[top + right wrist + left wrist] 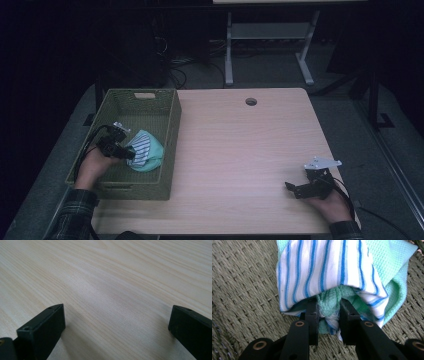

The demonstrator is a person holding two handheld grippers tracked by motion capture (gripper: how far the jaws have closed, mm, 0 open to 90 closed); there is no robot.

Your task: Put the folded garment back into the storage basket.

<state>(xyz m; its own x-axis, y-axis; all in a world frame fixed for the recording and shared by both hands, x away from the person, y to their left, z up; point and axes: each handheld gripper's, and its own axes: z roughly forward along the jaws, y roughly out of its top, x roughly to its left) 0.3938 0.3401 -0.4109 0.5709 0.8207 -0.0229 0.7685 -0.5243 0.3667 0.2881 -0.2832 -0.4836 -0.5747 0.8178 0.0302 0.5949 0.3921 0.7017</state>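
One woven basket [172,130], one bundle of cloths [146,151] inside it, striped and mint green, two tongs, left [131,154] and right [289,187], one worktop [240,150]

Dark plaid sleeves [75,215] are worn at the lower corners of the frame. Each gripper [131,154] is built of black jaws with brass-ringed pivot screws [299,323], a trailing black cable [89,142] and a grey three-cornered plate [322,163].

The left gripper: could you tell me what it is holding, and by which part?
The left gripper pinches a bunched fold at the near edge of the cloth bundle between its fingers, inside the basket.
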